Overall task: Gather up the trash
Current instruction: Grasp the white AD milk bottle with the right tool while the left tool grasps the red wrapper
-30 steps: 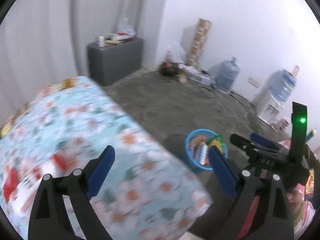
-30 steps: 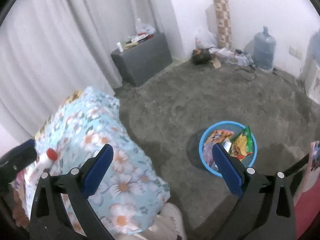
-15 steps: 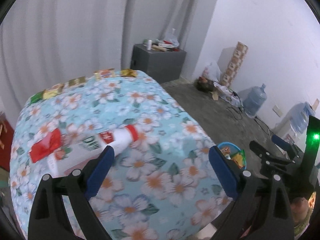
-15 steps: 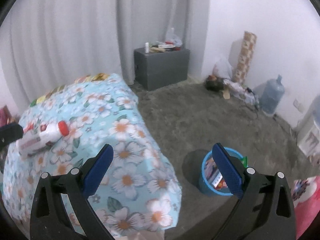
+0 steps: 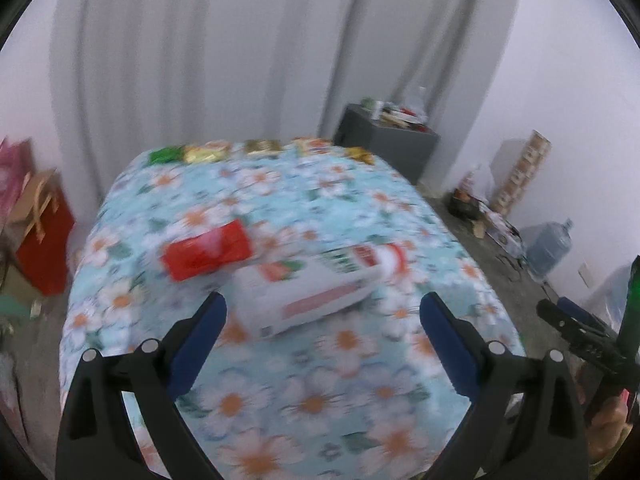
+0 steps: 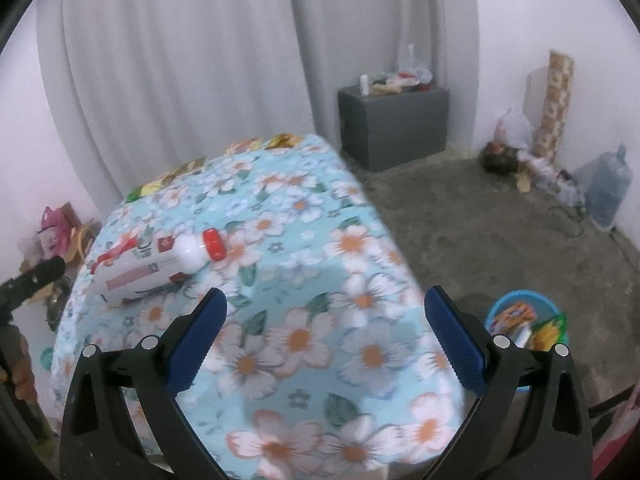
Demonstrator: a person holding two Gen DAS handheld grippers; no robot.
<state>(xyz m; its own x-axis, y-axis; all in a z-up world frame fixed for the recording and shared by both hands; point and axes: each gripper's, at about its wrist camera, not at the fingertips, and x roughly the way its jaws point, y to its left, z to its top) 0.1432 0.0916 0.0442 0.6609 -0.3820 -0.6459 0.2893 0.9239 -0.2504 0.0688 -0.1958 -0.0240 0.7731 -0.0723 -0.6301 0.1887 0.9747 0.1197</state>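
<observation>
Both grippers are found spread wide and empty. The left gripper (image 5: 322, 340) is held over the near part of a table covered with a floral cloth (image 5: 320, 396). A white bottle with a red cap (image 5: 316, 292) lies on its side just ahead of the left gripper, between the lines of the two fingers but not yet within them. A red packet (image 5: 206, 249) lies just beside the bottle, at its far left; whether the two touch cannot be told, as the left wrist view is blurred. A row of small wrappers (image 5: 260, 148) is seen along the far edge of the table.

The right gripper (image 6: 324, 344) is held over the near right corner of the table, well apart from the bottle (image 6: 156, 268), which lies at the left in that view. A blue bin (image 6: 530, 320) already holding wrappers stands on the floor to the right of the table.

The step in hand is judged to be the pickup of the bottle by the left gripper. It is recommended that the fingers be brought down across the body of the bottle at its middle, not along its length, so that the round body is not squeezed out sideways. The lower finger edges should be kept clear of the cloth, lest it be pinched and dragged. The red packet should be left outside the closing fingers.
</observation>
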